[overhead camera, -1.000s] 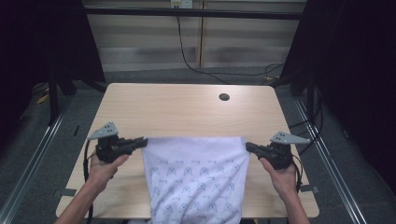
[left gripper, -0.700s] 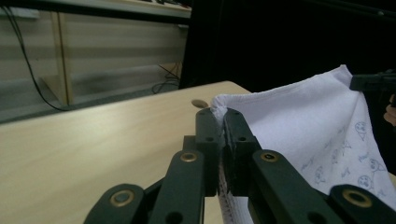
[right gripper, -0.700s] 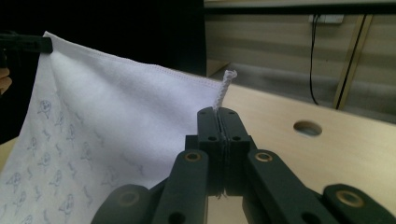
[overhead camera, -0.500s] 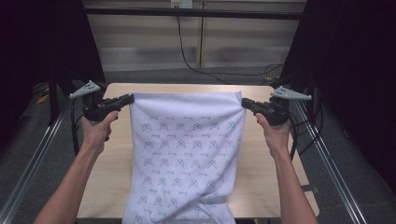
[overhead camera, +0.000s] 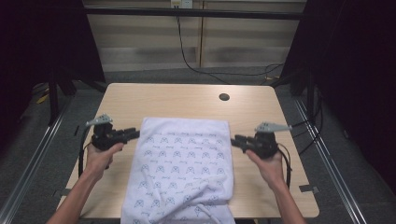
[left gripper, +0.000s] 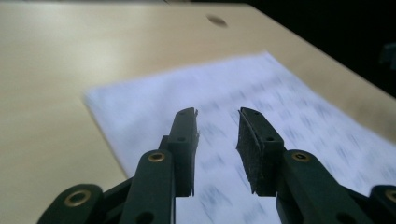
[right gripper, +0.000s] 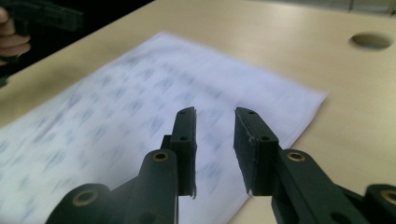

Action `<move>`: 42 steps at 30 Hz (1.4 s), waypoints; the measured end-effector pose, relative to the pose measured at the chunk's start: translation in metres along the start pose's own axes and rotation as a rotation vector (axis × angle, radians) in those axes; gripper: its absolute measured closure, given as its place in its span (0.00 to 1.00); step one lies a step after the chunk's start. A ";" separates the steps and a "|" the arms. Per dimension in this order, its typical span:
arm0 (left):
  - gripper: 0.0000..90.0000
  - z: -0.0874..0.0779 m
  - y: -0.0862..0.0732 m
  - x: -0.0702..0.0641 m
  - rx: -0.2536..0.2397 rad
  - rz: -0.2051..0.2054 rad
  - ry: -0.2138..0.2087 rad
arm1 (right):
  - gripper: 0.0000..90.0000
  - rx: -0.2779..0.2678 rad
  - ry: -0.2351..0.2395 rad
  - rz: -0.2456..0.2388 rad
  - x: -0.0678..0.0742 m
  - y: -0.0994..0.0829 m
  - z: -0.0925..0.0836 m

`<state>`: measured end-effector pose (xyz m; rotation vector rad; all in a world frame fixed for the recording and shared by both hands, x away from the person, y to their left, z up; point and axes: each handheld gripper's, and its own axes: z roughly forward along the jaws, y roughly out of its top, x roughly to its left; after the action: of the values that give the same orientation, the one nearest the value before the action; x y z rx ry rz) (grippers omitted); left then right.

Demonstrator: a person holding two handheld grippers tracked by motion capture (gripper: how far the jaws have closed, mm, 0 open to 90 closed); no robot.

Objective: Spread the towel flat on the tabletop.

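Item: white towel [overhead camera: 184, 168] with small blue print, spread flat at centre frame on the wooden surface [overhead camera: 187, 100]; its near end hangs over the lower edge. Judged soft, light, limp; it should fold rather than slide, so take it by the corners.

Left gripper [overhead camera: 133, 134], left of frame beside the towel's upper left corner: fingers have just been opening, part open, nothing held.

Right gripper [overhead camera: 237, 140], right of frame: the same.

Cable hole [overhead camera: 224, 97]: upper right.

No readable text, labels, numbers; towel [overhead camera: 182, 163] carries only small repeating printed motif, illegible.
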<state>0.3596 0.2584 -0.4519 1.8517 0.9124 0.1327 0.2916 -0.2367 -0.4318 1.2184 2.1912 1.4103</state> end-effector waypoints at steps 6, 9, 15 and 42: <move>0.75 0.017 -0.046 -0.020 0.162 0.045 -0.048 | 0.84 0.066 0.088 0.018 0.041 -0.065 -0.028; 0.74 0.024 -0.057 -0.023 0.199 0.060 -0.042 | 0.82 0.139 0.136 0.012 0.057 -0.088 -0.033; 0.76 0.026 -0.061 -0.024 0.198 0.123 0.004 | 0.76 0.210 0.163 -0.002 0.069 -0.108 -0.028; 0.73 0.041 -0.040 0.013 0.156 0.020 0.123 | 0.95 0.225 -0.150 -0.078 -0.022 -0.030 0.088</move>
<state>0.3668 0.2434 -0.5084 2.0147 1.0134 0.1946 0.3433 -0.2042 -0.5049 1.2509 2.3114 1.0287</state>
